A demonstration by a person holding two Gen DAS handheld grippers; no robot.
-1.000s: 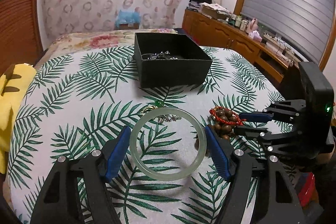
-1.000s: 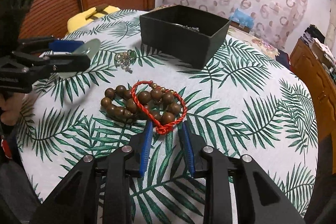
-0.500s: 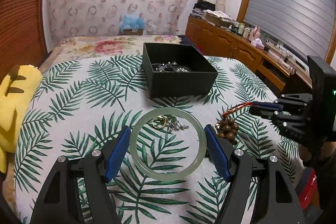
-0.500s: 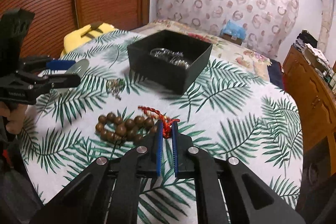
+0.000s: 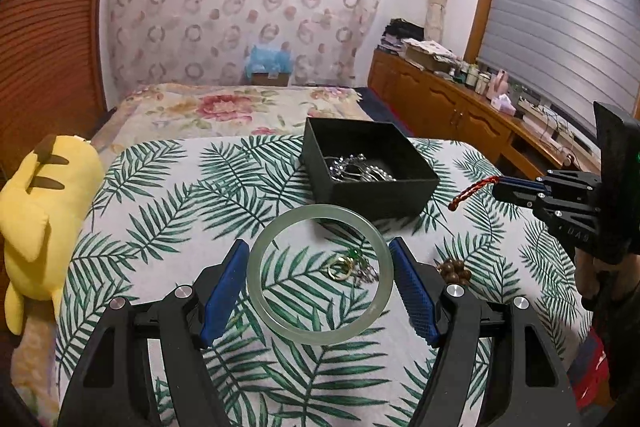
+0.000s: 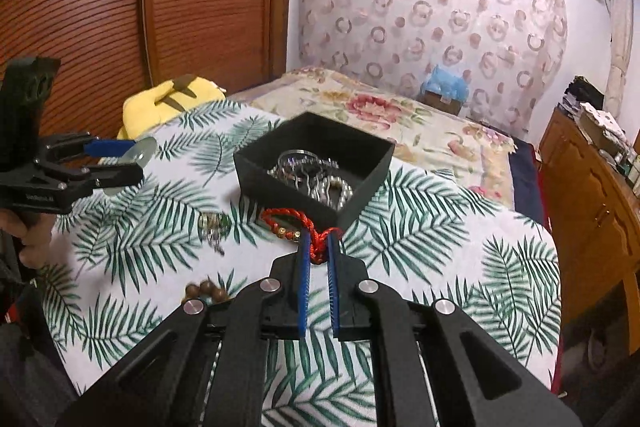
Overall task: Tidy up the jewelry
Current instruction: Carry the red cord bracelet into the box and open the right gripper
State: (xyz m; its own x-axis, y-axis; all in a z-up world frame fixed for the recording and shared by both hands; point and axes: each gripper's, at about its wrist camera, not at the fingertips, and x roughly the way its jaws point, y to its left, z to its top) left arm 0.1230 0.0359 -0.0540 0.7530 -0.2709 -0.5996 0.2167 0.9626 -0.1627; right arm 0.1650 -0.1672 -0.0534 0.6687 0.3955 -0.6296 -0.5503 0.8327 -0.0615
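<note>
My left gripper is shut on a pale green jade bangle, held flat above the leaf-print table. My right gripper is shut on a red braided cord bracelet, lifted off the table just in front of the black jewelry box. The right gripper with the red cord also shows in the left wrist view, right of the box, which holds silver chains and pearls. The left gripper and bangle appear in the right wrist view at left.
A brown wooden bead bracelet and a small pile with a gold ring and green stone lie on the table. A yellow plush toy sits at the left edge. A bed and a wooden cabinet stand behind.
Both grippers rose from the table and moved toward the box. The right gripper closed on the red cord and lifted it off the brown beads. The left kept the bangle.
</note>
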